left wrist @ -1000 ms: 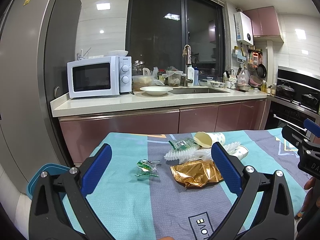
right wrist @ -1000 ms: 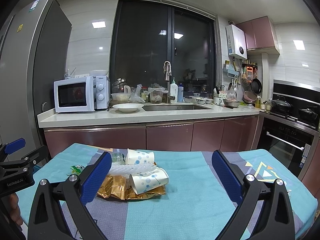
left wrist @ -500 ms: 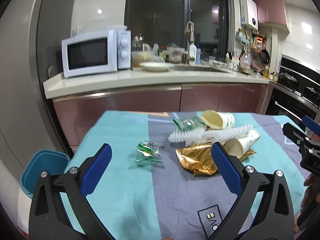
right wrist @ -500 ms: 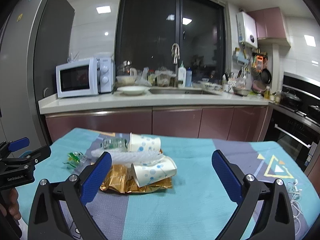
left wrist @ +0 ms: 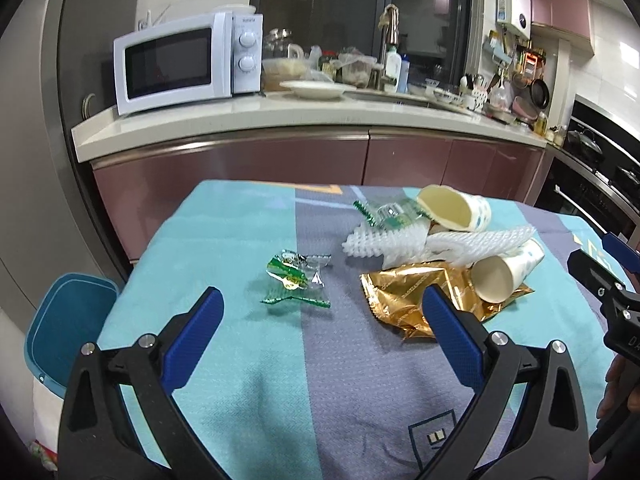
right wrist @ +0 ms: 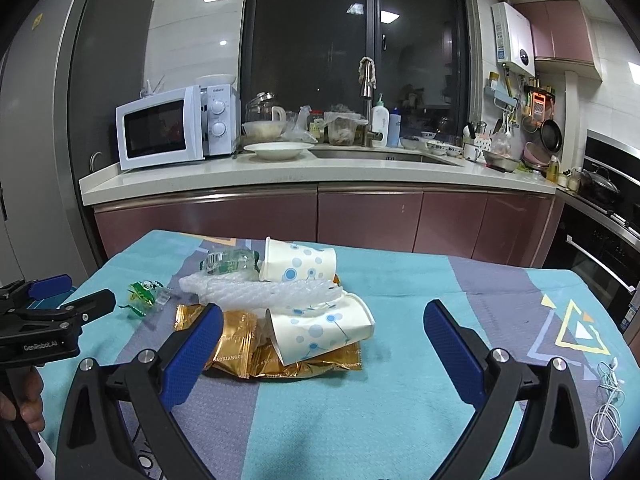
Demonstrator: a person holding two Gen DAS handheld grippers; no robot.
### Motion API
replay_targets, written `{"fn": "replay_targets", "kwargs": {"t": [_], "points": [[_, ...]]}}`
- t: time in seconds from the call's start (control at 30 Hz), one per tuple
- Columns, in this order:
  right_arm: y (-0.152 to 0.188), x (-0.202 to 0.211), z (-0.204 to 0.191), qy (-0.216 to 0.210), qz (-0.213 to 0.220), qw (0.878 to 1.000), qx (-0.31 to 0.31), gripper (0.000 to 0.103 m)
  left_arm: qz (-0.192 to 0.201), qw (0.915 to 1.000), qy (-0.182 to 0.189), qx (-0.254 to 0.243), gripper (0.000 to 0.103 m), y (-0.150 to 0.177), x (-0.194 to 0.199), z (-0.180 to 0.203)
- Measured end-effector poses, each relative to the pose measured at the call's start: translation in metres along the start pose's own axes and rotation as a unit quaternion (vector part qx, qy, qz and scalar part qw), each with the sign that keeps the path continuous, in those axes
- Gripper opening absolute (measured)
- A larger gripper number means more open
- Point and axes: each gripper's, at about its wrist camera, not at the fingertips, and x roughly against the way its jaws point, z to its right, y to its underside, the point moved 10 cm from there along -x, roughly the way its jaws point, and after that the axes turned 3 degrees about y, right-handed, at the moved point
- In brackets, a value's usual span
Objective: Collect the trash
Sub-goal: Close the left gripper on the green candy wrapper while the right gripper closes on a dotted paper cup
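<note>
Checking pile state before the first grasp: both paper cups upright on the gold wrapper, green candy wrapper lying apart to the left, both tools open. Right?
One thing is off: the paper cups are tipped on their sides, not upright. The right wrist view shows the near paper cup lying on the gold wrapper and the far paper cup behind it. The green candy wrapper does lie apart; left tool and right tool are open.
</note>
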Motion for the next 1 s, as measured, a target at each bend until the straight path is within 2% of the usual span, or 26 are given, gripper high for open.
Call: {"fn": "replay_targets", "kwargs": {"t": [0.2,0.5,0.53,1.0], "points": [[0.002,-0.007,0.002,-0.002,-0.01,1.0,-0.003,0.097,-0.016,0.9999,0.001,0.003,0.097,-0.001,-0.016,0.0],[0.005,-0.029,-0.001,-0.017,-0.033,0.999,-0.002,0.097,-0.046,0.9987,-0.023,-0.001,0.096,-0.001,-0.043,-0.015],[0.005,-0.032,-0.001,-0.018,-0.036,0.999,-0.002,0.097,-0.05,0.9985,-0.023,0.0,0.093,0.0,-0.046,-0.015],[0.018,-0.077,-0.003,-0.03,-0.085,0.995,0.034,0.097,-0.106,0.9943,-0.009,0.005,0.089,0.015,-0.085,-0.021]]}}
